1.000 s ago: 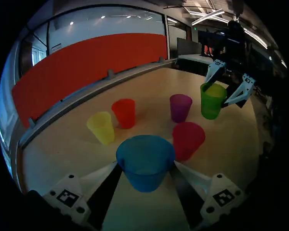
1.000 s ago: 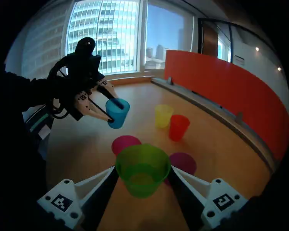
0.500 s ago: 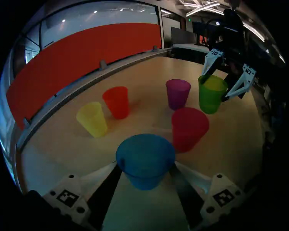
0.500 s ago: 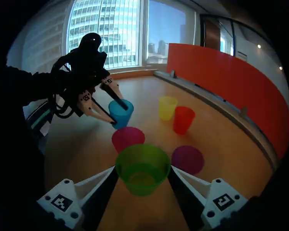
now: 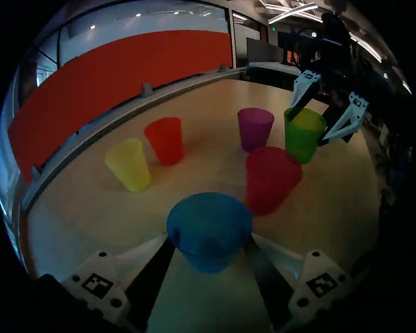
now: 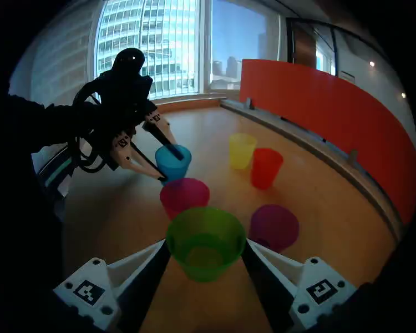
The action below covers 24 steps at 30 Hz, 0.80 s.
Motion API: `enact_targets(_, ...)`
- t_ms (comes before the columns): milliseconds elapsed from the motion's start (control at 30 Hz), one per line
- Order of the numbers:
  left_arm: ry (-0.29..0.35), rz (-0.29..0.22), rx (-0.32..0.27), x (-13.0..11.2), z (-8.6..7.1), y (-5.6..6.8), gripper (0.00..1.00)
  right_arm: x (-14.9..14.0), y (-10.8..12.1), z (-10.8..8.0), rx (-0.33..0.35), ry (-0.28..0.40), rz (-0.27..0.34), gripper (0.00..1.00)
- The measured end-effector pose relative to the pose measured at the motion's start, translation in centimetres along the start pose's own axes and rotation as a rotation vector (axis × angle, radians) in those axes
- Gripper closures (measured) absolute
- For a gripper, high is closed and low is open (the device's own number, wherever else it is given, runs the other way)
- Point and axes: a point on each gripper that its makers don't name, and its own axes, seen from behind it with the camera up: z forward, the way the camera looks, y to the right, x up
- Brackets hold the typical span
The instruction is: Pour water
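left gripper [image 5: 209,237] holds blue cup [image 5: 209,228] | right gripper [image 6: 206,242] — green cup [image 6: 205,248] | wooden table [image 5: 91,213], orange wall [image 5: 113,77]

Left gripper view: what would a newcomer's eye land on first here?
A blue cup clamped in the left gripper close to the camera, and beyond it a green cup held by the right gripper. On the wooden table stand a yellow cup, an orange cup, a purple cup and a pink cup, with a long orange wall behind.

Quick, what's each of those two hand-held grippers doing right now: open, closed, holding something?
Left hand-held gripper: closed on the blue cup.
Right hand-held gripper: closed on the green cup.
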Motion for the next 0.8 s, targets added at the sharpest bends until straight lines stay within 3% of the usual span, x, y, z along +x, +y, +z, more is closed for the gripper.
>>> enact_targets(800,-0.038,-0.028,-0.011,-2.1,-0.5,0.2,0.16,-0.9,-0.6,1.4,0.000,-0.012,-0.006,0.10)
